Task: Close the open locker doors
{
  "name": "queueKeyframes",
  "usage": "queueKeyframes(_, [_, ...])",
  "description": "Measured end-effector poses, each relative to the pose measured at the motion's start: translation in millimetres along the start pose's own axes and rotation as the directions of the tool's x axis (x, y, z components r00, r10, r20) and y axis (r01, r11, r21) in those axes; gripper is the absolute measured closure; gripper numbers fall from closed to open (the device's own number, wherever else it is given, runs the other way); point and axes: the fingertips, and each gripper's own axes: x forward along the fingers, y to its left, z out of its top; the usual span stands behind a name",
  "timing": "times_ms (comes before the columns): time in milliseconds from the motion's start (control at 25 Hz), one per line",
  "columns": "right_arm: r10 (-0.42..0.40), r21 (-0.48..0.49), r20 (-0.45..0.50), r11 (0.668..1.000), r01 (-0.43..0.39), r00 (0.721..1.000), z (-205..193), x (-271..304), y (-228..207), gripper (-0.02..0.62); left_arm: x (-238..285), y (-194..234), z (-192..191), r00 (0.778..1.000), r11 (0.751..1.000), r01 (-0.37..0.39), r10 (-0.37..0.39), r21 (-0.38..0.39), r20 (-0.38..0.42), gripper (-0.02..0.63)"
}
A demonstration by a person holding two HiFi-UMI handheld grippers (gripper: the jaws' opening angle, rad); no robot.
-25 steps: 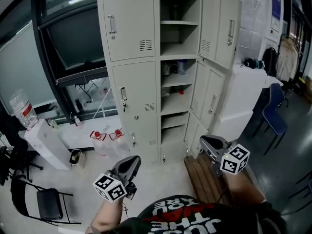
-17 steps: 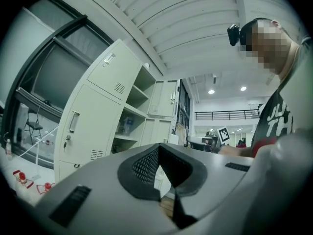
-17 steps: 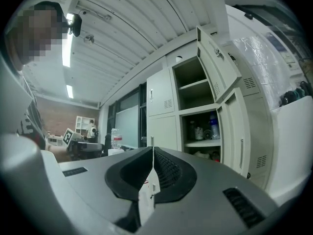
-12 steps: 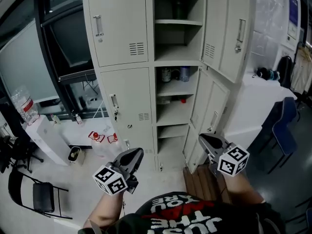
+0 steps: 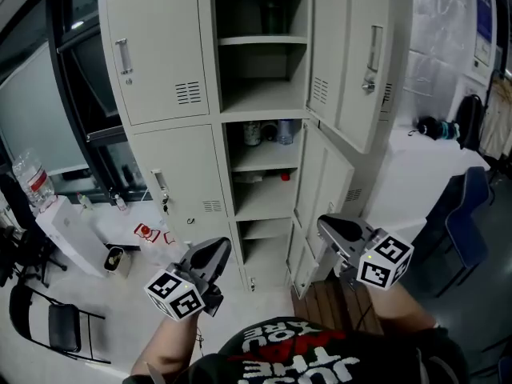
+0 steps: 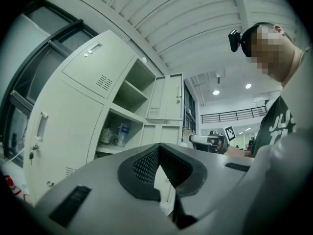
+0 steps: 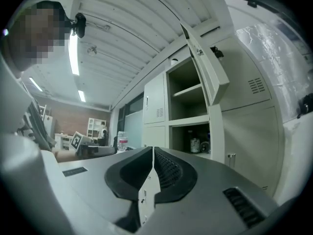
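Note:
A beige metal locker [image 5: 172, 94] stands ahead, its left column of doors closed. In the right column the upper door [image 5: 352, 62], middle door [image 5: 320, 186] and lower door [image 5: 302, 254] all swing out to the right. My left gripper [image 5: 218, 250] is shut and empty, short of the closed lower-left door. My right gripper [image 5: 326, 226] is also shut and empty, just in front of the lower open doors. In the left gripper view my left gripper [image 6: 157, 148] points at the open shelves [image 6: 122, 131]. From my right gripper [image 7: 153, 151] the upper door [image 7: 208, 67] shows edge-on.
Bottles [image 5: 268, 130] sit on a middle shelf. A wooden pallet [image 5: 328, 298] lies on the floor under my right hand. A white counter [image 5: 408, 174] and a blue chair [image 5: 472, 214] are at right. A water bottle [image 5: 36, 184] and a black chair [image 5: 60, 326] are at left.
I have come closer to the locker, which now fills more of the head view. Both grippers have moved forward and slightly up toward it, still shut.

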Motion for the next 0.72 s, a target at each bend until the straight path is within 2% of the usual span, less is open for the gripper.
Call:
queueKeyframes(200, [-0.054, -0.032, 0.066, 0.998, 0.057, 0.996, 52.2, -16.4, -17.2, 0.557, 31.8, -17.3, 45.6, 0.997, 0.994, 0.076, -0.077, 0.072, 0.002, 0.598])
queueKeyframes(400, [-0.109, -0.104, 0.127, 0.987, 0.122, 0.986, 131.3, -39.0, -35.6, 0.557, 67.7, -42.8, 109.3, 0.99, 0.982, 0.132, -0.139, 0.137, 0.04, 0.598])
queueKeyframes(560, [-0.149, -0.163, 0.174, 0.97, 0.178, 0.973, 194.4, -55.5, -58.0, 0.555, 93.6, -68.4, 157.9, 0.979, 0.972, 0.177, -0.19, 0.158, 0.076, 0.598])
queueKeyframes(720, [-0.161, -0.174, 0.232, 0.964, 0.203, 0.959, 251.3, -64.1, -86.4, 0.541, 112.3, -93.7, 197.4, 0.966, 0.951, 0.209, -0.237, 0.229, 0.102, 0.598])
